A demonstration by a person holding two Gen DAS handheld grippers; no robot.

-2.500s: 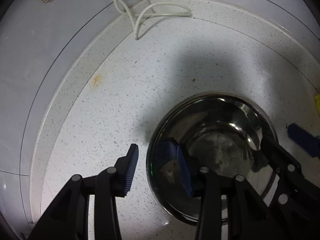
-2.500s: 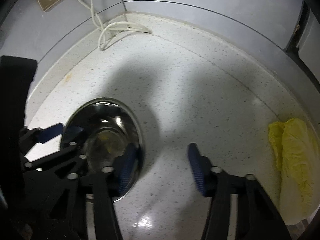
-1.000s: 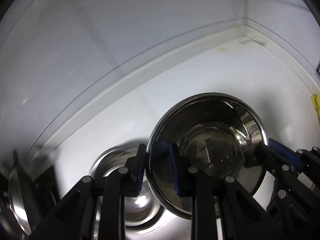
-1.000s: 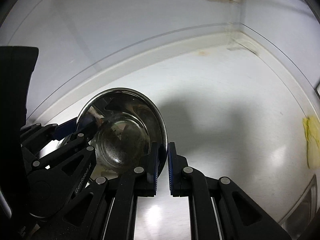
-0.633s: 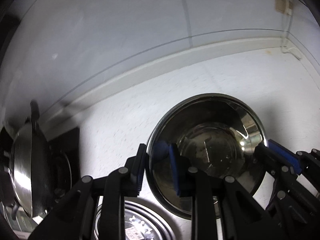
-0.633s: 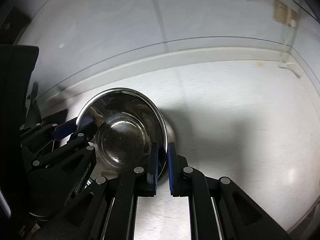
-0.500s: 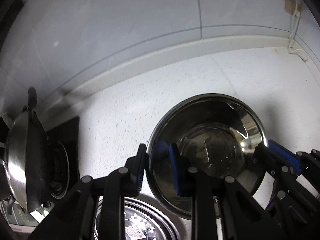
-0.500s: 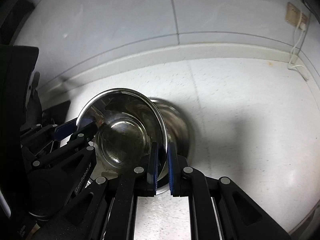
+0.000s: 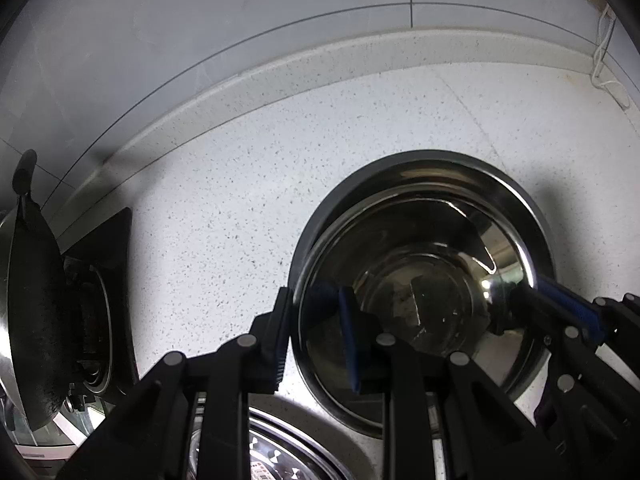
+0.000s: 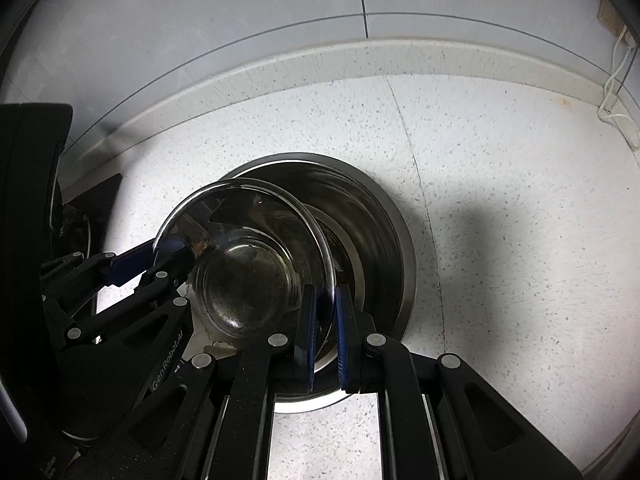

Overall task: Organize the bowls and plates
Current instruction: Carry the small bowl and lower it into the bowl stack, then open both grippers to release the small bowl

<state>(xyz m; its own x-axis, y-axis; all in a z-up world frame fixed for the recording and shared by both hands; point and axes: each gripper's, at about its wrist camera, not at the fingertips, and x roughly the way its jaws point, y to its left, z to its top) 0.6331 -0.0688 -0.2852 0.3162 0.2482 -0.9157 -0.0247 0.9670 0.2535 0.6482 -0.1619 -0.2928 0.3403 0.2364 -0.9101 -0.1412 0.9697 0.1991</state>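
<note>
Both grippers hold one steel bowl [image 9: 424, 280] by its rim, above the speckled counter. My left gripper [image 9: 316, 336] is shut on the bowl's left rim, one pad outside and one inside. My right gripper [image 10: 324, 320] is shut on the right rim of the same bowl [image 10: 248, 276]. In the right wrist view a larger steel bowl [image 10: 376, 248] sits on the counter directly under and behind the held bowl. In the left wrist view the rim of another steel dish [image 9: 288, 452] shows at the bottom edge.
A black wok [image 9: 32, 312] sits on a stove burner [image 9: 100, 312] at the far left. The backsplash wall [image 9: 280, 20] runs behind the counter. A white cable [image 10: 612, 92] and wall socket are at the far right.
Both grippers have closed on the bowl, lifted it and carried it left along the counter. It now hangs over the larger bowl, and the stove and wok have come into view.
</note>
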